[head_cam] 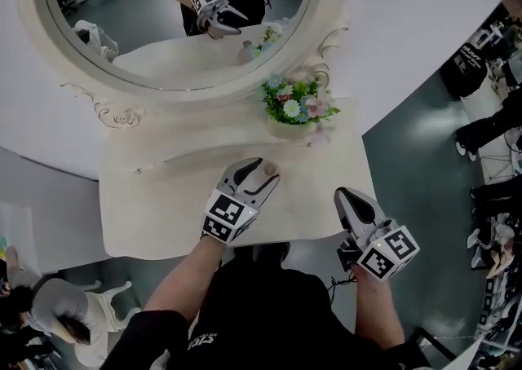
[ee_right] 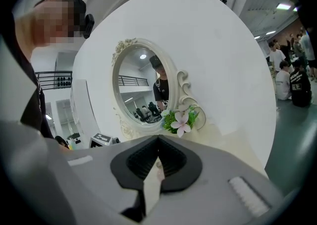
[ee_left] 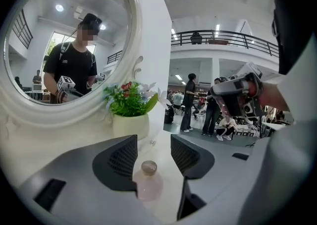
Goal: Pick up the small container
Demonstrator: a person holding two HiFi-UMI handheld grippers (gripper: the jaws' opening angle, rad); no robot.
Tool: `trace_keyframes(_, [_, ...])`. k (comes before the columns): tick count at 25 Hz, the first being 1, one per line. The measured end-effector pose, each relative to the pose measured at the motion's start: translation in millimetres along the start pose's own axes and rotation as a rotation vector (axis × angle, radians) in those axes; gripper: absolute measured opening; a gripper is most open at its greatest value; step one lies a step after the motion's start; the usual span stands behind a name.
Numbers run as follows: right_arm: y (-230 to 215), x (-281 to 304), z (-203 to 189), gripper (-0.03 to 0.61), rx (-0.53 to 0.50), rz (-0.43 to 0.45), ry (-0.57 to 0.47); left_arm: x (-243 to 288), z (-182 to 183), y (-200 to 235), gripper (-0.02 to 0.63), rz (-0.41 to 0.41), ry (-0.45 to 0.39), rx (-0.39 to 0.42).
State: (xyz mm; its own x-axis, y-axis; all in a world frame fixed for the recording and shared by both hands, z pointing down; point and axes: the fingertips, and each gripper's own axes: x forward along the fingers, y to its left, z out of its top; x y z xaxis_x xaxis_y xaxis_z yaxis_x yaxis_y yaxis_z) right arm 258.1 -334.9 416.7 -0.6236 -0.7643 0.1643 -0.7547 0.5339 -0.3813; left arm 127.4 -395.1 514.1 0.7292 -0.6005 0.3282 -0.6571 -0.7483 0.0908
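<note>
Spread wide, the left gripper's (ee_left: 153, 152) jaws are flanking the container (ee_left: 147, 182), a small pale pink bottle with a round cap. It is standing upright on the table (ee_left: 167, 189), deep between them. It is sitting closer to the left jaw than to the right one; whether that pad is touching it I cannot tell. In the head view the left gripper (head_cam: 259, 171) is reaching over the table (head_cam: 155, 213), with the container (head_cam: 268, 169) showing just at the tips of its jaws.

Beyond those tips and a little to their left, a cream pot (ee_left: 130, 126) is holding flowers (ee_left: 130, 101) on the table. Behind the pot an oval mirror (ee_left: 59, 45) is reflecting a person holding a gripper. Off to the right of these jaws the right gripper (ee_left: 233, 90) is hanging in the air. Far past it, people are standing and sitting on a grey floor.

The right gripper's (ee_right: 157, 144) jaws are pressing together at their tips, with nothing between them. In the head view the right gripper (head_cam: 342, 194) is hovering at the table's front edge, to the right of the left gripper and well apart from the container. Ahead of its jaws the flowers (ee_right: 181, 119) are showing. Just behind them the mirror (ee_right: 141, 87) is sitting against a curved white wall (ee_right: 223, 60).
</note>
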Motion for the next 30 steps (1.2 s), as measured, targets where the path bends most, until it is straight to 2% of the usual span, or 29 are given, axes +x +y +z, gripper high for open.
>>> trace_keyframes(7, [-3.4,10.9,-12.1,0.011,0.021,-0.021,0.036,25.5,-32.1,6.3,0.197,-0.039,0.019,0.001])
trace_keyframes(13, [-10.3,6.8,-20.4,0.011,0.034,-0.050,0.062,44.9,-52.5,12.7,0.204,-0.039,0.029,-0.065])
trace_keyframes(23, [-15.8,2.8,-19.1,0.011,0.045,-0.076,0.057,61.6,-75.9,10.0,0.195,-0.047,0.061,-0.023])
trace_keyframes(27, [-17.3,-3.6,-15.7,0.011,0.044,-0.092,0.052,61.9,-78.1,13.4,0.158,-0.039,0.049,0.005])
trace_keyframes(30, [-15.4,-6.7,-12.6,0.011,0.038,-0.096,0.045,62.4,-78.7,13.2,0.155,-0.052,0.034,0.038])
